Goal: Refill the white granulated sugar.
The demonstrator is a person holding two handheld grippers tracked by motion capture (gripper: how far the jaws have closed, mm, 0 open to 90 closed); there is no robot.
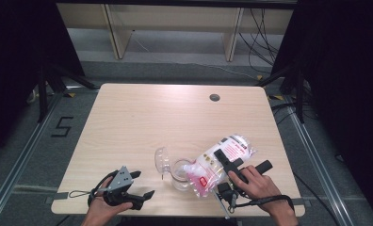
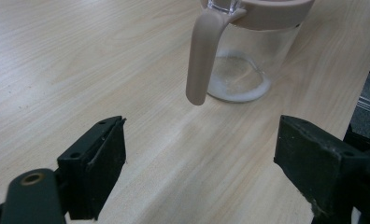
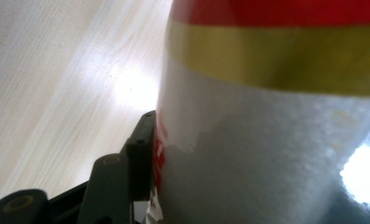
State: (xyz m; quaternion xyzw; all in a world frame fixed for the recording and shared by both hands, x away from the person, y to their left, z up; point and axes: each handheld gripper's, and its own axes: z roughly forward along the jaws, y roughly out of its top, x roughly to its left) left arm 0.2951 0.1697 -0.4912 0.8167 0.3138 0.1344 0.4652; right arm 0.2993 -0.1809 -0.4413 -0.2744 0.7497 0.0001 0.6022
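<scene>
right claw (image 1: pixel 222 162) clamps tilted bag (image 1: pixel 220 162) over jar (image 1: pixel 180 173) for pouring; left claw (image 1: pixel 142 184) rests apart on worktop (image 1: pixel 142 117), evidently waiting.

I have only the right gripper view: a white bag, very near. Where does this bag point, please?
Observer: In the high view, the right hand-held gripper holds the bag tilted, with its lower end at the mouth of a clear jar.
Operator: Is something inside the jar already?
Observer: Yes. The left gripper view shows a thin layer of white grains on its bottom.
Operator: And the other hand?
Observer: The left hand-held gripper is near the front edge of the table, with its jaws open on nothing, apart from the jar.
</scene>
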